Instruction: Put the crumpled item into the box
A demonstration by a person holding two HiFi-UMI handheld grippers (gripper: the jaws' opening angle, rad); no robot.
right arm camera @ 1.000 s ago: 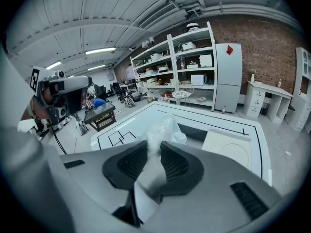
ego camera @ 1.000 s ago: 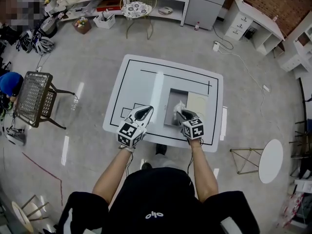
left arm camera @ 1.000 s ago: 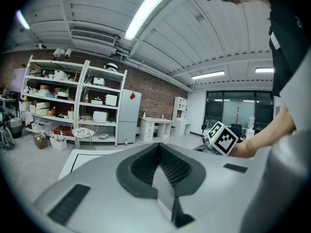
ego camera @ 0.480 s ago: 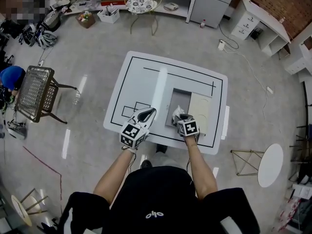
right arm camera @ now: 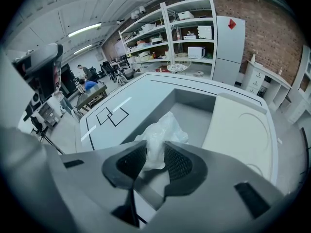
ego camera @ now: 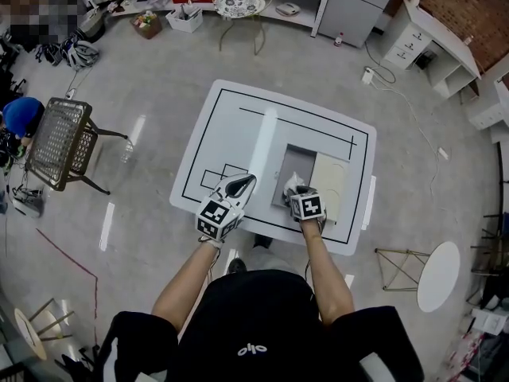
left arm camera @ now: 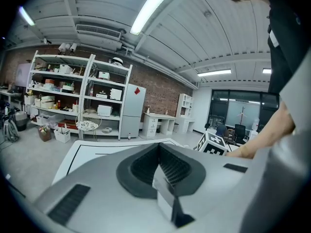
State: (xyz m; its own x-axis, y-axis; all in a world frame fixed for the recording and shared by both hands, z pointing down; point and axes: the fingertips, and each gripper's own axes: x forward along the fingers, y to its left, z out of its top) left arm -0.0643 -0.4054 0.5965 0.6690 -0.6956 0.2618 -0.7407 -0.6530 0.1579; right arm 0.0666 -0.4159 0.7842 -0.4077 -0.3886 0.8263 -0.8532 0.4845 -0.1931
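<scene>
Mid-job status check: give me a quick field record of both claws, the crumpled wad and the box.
right claw: jaws have just been opening, wad between them, touching both
wad: white, crumpled, over the box's near end
box: grey, open, on the table, lid beside it
left claw: shut, empty, left of the box
</scene>
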